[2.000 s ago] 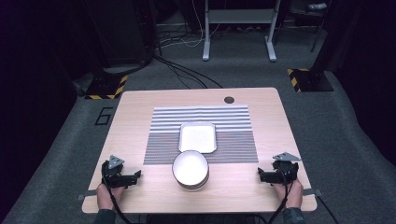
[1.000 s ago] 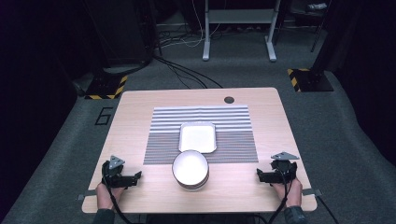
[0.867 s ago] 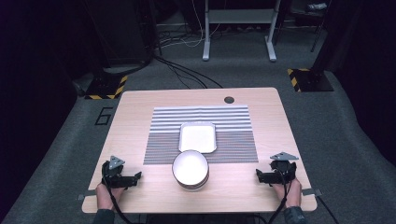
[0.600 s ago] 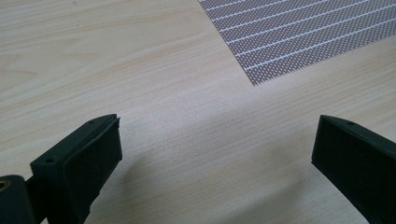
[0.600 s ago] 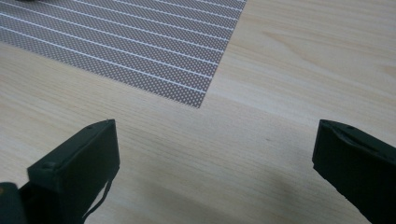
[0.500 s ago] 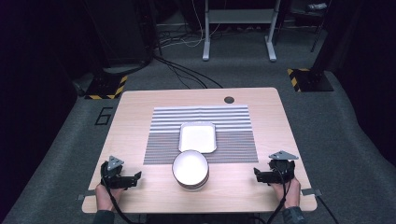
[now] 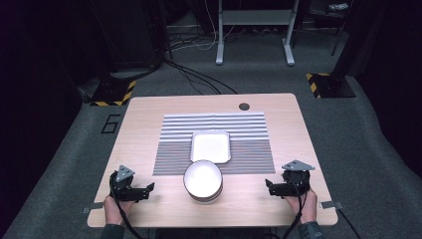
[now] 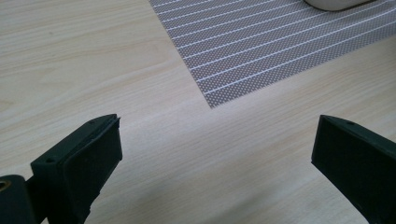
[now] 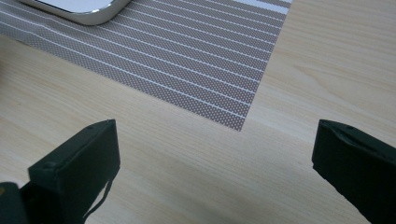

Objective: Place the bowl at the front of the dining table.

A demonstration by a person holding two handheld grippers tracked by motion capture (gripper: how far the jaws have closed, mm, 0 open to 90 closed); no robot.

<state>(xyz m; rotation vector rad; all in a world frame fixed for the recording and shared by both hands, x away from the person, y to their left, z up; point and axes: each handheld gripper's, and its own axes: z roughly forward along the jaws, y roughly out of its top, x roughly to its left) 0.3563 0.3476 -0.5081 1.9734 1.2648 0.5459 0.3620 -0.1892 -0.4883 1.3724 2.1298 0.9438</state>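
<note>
Left claw [image 7: 149, 188] and right claw [image 7: 268, 185] gape wide, empty, near the light wooden surface's [image 7: 149, 114] front corners, flanking the round white bowl [image 7: 202, 180] at the front edge.

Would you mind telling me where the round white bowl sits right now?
In the high view, the round white bowl sits centrally near the table's front edge, overlapping the striped mat's front border, just before the rectangular tray.

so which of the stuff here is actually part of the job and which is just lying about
Part of the job:
- round white bowl, nearest both grippers
- white rectangular tray behind it
- striped placemat under the tray
- left hand-held gripper and right hand-held gripper, both open, holding nothing

Just lying about:
- dark round hole near the table's far edge
- cables and metal stand on the floor beyond
</note>
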